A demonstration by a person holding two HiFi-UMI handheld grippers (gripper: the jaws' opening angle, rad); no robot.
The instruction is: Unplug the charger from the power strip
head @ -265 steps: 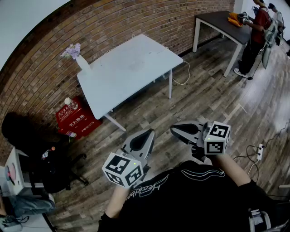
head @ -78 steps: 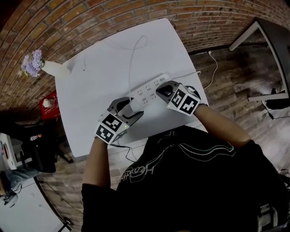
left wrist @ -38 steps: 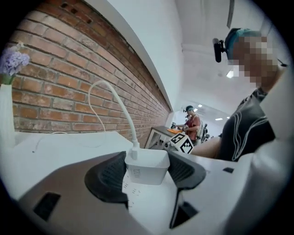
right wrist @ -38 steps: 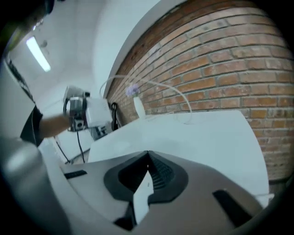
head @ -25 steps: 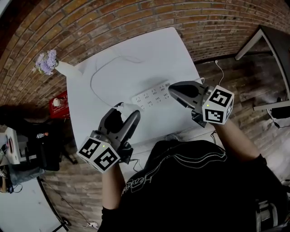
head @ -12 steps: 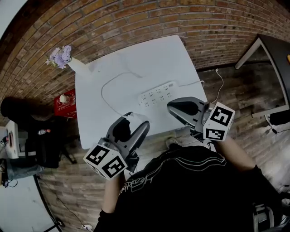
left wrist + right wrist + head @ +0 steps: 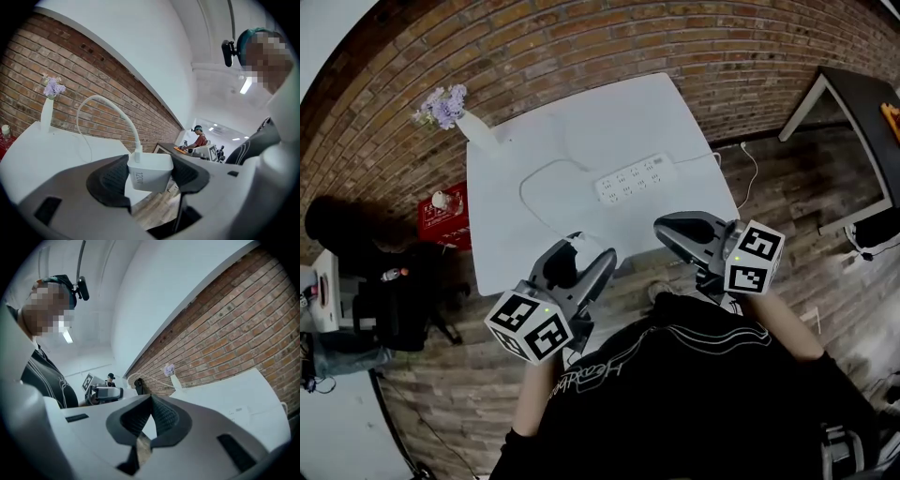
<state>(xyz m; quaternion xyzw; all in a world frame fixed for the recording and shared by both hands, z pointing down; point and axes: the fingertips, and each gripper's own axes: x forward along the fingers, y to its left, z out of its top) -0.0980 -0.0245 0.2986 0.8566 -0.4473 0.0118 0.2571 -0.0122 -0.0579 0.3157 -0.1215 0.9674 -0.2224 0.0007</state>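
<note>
The white power strip (image 7: 632, 178) lies on the white table (image 7: 675, 122), with no plug in it. My left gripper (image 7: 578, 253) is shut on the white charger (image 7: 573, 247), held off the table's near edge. The left gripper view shows the charger (image 7: 150, 172) clamped between both pads, its white cable (image 7: 108, 108) arching up and back to the table. The cable (image 7: 534, 178) loops over the tabletop. My right gripper (image 7: 671, 229) hangs right of the left one, near the table's front edge, shut on nothing; its pads (image 7: 161, 416) meet at the tips.
A white vase with purple flowers (image 7: 455, 112) stands at the table's far left corner. The strip's own cord (image 7: 741, 164) drops off the right side to the wooden floor. A red crate (image 7: 441, 214) sits by the brick wall, and a dark table (image 7: 853, 122) stands at the right.
Both grippers have drawn back from the power strip toward the person. The left one carries the charger off the table's near edge, trailing its cable. The right one stays shut.
</note>
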